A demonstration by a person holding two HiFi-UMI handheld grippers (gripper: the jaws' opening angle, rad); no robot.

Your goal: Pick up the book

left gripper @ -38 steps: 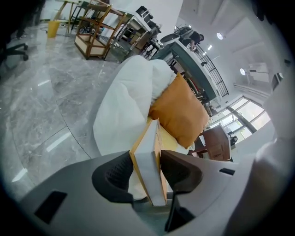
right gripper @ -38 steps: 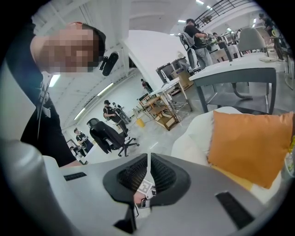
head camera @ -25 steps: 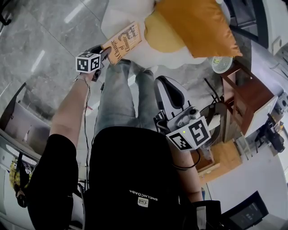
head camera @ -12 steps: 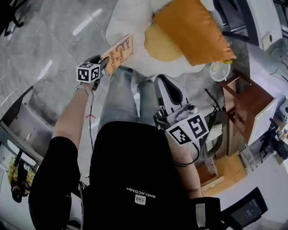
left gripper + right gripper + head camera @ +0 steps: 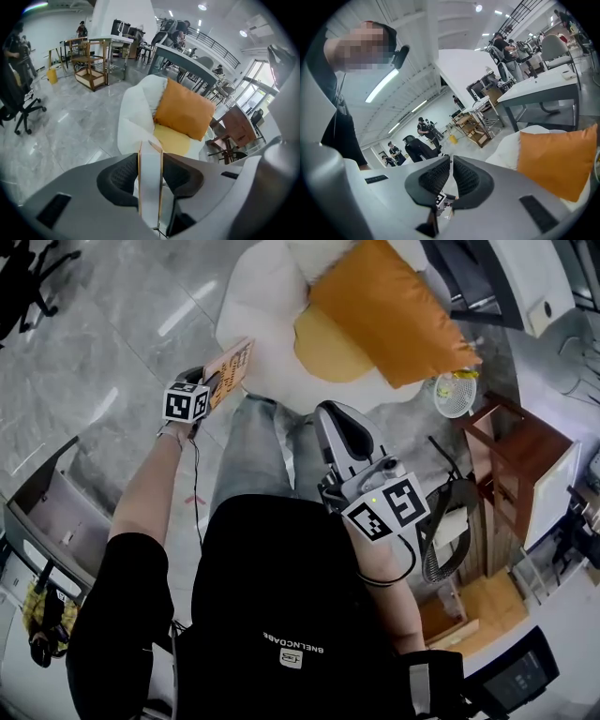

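Note:
The book (image 5: 231,370), tan-covered with dark lettering, is held up off the white armchair (image 5: 267,306), almost edge-on in the head view. My left gripper (image 5: 212,382) is shut on its lower end. In the left gripper view the book's white page edge (image 5: 150,187) stands upright between the two dark pads (image 5: 123,176), which press on its covers; the jaws have just been closing a little on it. My right gripper (image 5: 336,414) hangs over the person's knees, away from the book. Its jaws (image 5: 451,164) are shut with nothing between them.
An orange cushion (image 5: 389,310) and a yellow cushion (image 5: 328,343) lie on the armchair. A small fan (image 5: 455,395) and a wooden side table (image 5: 511,456) stand to the right. Grey marble floor (image 5: 103,343) lies to the left. People, desks and an office chair (image 5: 18,103) stand far behind.
My left gripper has lifted the book off the armchair and rolled it, so the cover now shows nearly edge-on. My right gripper has also risen.

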